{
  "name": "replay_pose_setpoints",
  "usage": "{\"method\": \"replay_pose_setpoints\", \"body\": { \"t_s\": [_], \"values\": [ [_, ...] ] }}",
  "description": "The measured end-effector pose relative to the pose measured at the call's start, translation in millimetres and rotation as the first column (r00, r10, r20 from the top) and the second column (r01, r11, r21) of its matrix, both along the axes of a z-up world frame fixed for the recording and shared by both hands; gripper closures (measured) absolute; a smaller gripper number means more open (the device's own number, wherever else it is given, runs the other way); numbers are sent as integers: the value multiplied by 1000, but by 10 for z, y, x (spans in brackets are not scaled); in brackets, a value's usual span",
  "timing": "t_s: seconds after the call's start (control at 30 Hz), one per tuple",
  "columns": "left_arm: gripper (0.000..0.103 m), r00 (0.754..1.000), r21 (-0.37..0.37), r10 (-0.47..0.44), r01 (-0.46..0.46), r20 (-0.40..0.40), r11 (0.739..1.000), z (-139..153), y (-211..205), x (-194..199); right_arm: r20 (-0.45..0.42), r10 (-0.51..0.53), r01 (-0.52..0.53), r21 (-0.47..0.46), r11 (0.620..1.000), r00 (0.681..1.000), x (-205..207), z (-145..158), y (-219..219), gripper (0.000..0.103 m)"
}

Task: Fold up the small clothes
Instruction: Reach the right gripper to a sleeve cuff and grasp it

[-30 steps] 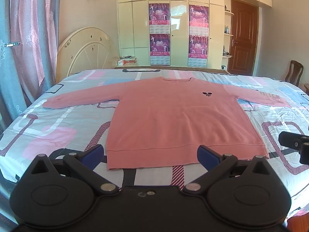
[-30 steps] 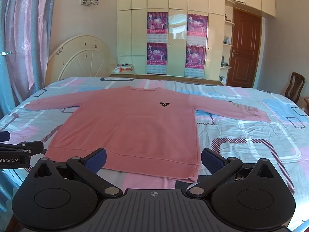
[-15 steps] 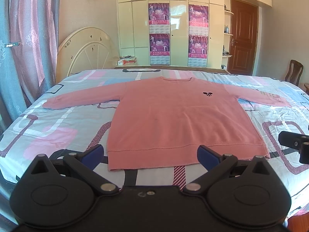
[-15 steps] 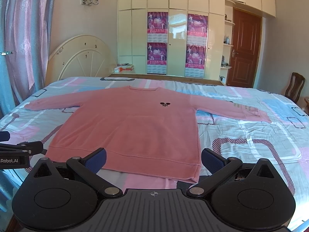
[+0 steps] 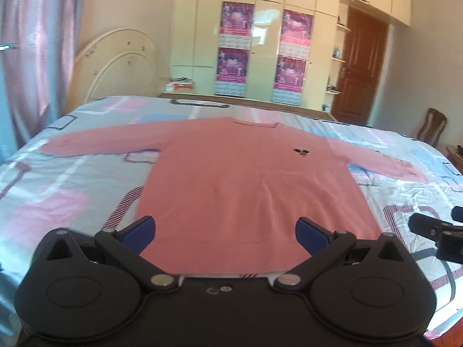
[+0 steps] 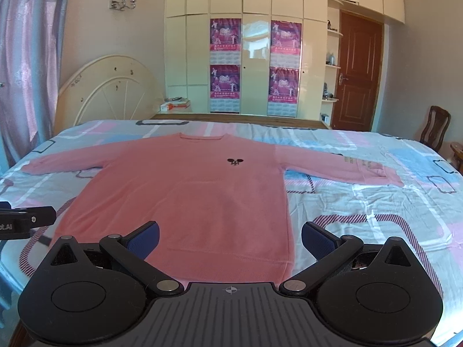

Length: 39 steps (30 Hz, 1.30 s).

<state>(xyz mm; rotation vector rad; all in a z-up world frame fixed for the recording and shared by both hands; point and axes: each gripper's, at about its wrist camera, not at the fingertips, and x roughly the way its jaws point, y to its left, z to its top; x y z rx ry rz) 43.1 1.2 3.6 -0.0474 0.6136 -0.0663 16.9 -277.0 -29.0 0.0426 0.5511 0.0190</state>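
A pink long-sleeved sweater (image 5: 246, 185) (image 6: 196, 196) lies flat and face up on the bed, both sleeves spread out, a small black logo on its chest. My left gripper (image 5: 225, 232) is open above the sweater's hem, its blue pads wide apart with nothing between them. My right gripper (image 6: 230, 238) is open too, over the hem near the sweater's right bottom corner. Each gripper shows at the edge of the other's view: the right gripper (image 5: 437, 234) at the right, the left gripper (image 6: 23, 219) at the left.
The bed sheet (image 6: 376, 202) has a pink, blue and grey pattern. A cream headboard (image 6: 110, 98) leans at the back left, a cream wardrobe (image 6: 254, 43) with posters and a brown door (image 6: 357, 75) stand behind. A wooden chair (image 6: 435, 127) is at the right.
Both grippers have moved forward over the sweater's hem, which now lies between the fingers. The left view has shifted and is blurred. Jaws stay open.
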Motion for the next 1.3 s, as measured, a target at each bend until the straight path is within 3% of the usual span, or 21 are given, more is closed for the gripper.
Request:
{"method": "replay_pose_setpoints", "body": {
  "t_s": [0.3,0.47,0.6,0.9,0.93,0.97,1.0,1.1,1.23,1.3],
  "values": [
    [1,999,-27,-39,39,27,999,-51,-386,852,6,-50,50,52,997,999,916,-114,-524,0],
    [1,1000,18,-10,10,0,1000,-90,-668,1406,32,-78,77,35,996,996,1407,-171,-890,0],
    [7,999,64,-35,35,2,997,-104,-901,1719,19,-111,110,75,991,994,1710,-219,-1208,0],
    [24,994,67,-106,107,-21,992,-243,-1406,2345,11,-231,229,99,968,973,2158,-338,-1933,1],
    [25,993,70,-117,118,-25,991,-267,-1466,2406,14,-255,252,108,962,967,2190,-362,-2051,12],
    [25,991,74,-126,128,-35,989,-295,-1520,2470,9,-274,272,114,956,962,2230,-390,-2168,33],
    [25,990,79,-131,134,-45,988,-321,-1571,2520,-12,-301,300,115,947,954,2279,-424,-2281,41],
    [25,989,98,-141,146,-54,984,-418,-1686,2674,-43,-375,377,155,913,926,2370,-525,-2656,46],
    [30,986,99,-137,146,-92,984,-580,-1744,2875,-75,-448,454,169,875,891,2458,-687,-3067,71],
    [33,985,93,-129,139,-112,986,-658,-1760,2976,-94,-483,492,180,851,870,2495,-799,-3245,71]
  ]
}}
